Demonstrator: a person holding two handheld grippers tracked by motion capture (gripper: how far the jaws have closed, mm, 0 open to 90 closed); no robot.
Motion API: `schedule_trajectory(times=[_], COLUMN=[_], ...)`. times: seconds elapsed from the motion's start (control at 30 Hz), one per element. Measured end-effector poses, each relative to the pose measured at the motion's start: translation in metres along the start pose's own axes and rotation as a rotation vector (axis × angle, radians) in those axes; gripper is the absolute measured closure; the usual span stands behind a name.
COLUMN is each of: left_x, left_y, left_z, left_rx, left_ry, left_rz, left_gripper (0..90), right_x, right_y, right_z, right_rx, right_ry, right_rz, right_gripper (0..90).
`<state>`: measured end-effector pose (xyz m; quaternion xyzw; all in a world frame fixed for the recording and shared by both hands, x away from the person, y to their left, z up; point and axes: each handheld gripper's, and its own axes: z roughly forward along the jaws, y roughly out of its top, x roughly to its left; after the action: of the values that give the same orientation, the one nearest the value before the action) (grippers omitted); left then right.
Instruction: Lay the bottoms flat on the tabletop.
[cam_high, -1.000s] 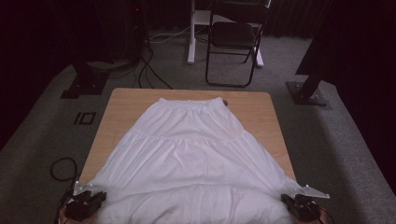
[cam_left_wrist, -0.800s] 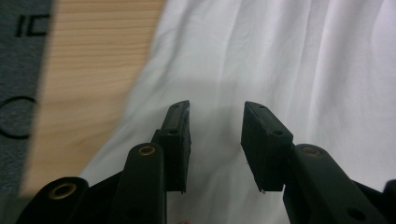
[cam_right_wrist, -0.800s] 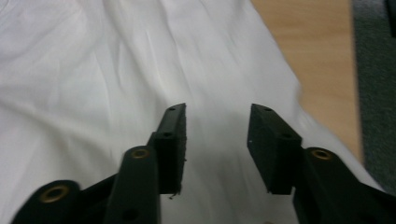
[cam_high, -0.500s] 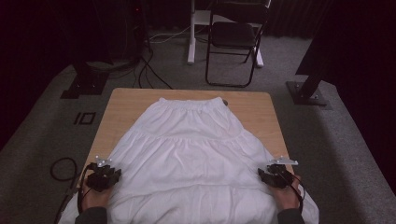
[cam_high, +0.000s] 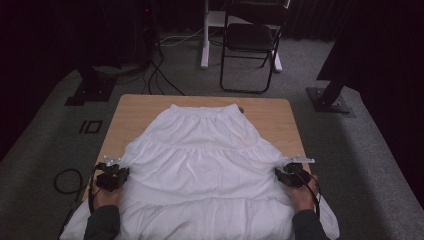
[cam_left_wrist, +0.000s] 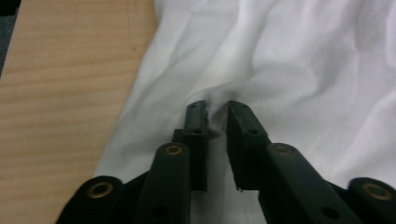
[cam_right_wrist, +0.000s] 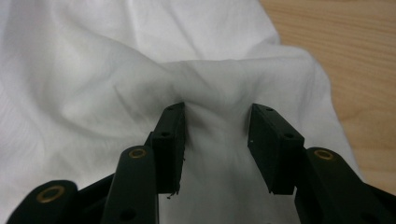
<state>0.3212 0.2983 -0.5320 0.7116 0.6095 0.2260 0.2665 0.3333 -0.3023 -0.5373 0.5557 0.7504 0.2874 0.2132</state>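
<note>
Bare wood is left along the table's (cam_high: 130, 107) far edge and both far corners; the remaining surface is covered by the white skirt (cam_high: 205, 160).

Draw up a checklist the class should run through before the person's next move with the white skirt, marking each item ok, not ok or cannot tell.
1. Left gripper has fabric: ok; a fold of the white skirt sits between its narrow jaws, which have just been closing.
2. Right gripper has fabric: not ok; jaws wide, cloth bunched between but unpinched.
3. Grippers level at opposite side edges: ok.
4. Waistband flat on the table: ok.
5. Hem on the table: not ok; it hangs over the near edge.
6. Layers caught by each jaw: cannot tell.
</note>
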Motion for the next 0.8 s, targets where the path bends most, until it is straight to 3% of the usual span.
schedule_trajectory(times=[0.13, 0.3, 0.5, 0.8], left_x=[-0.001, -0.002, -0.004, -0.004], left_y=[0.009, 0.017, 0.031, 0.041], left_z=[0.007, 0.014, 0.024, 0.030], left_rx=[0.003, 0.005, 0.021, 0.043], left_ry=[0.025, 0.045, 0.082, 0.076], left_rz=[0.005, 0.010, 0.004, -0.025], left_gripper=[86.5, 87.4, 87.3, 86.7], right_x=[-0.005, -0.011, -0.016, -0.020], right_y=[0.011, 0.020, 0.031, 0.045], right_z=[0.010, 0.021, 0.029, 0.036], right_rx=[-0.008, -0.029, -0.018, 0.030], right_ry=[-0.015, -0.023, -0.051, -0.097], right_rz=[0.007, 0.020, 0.020, 0.037], right_gripper=[57.8, 60.1, 59.9, 56.5])
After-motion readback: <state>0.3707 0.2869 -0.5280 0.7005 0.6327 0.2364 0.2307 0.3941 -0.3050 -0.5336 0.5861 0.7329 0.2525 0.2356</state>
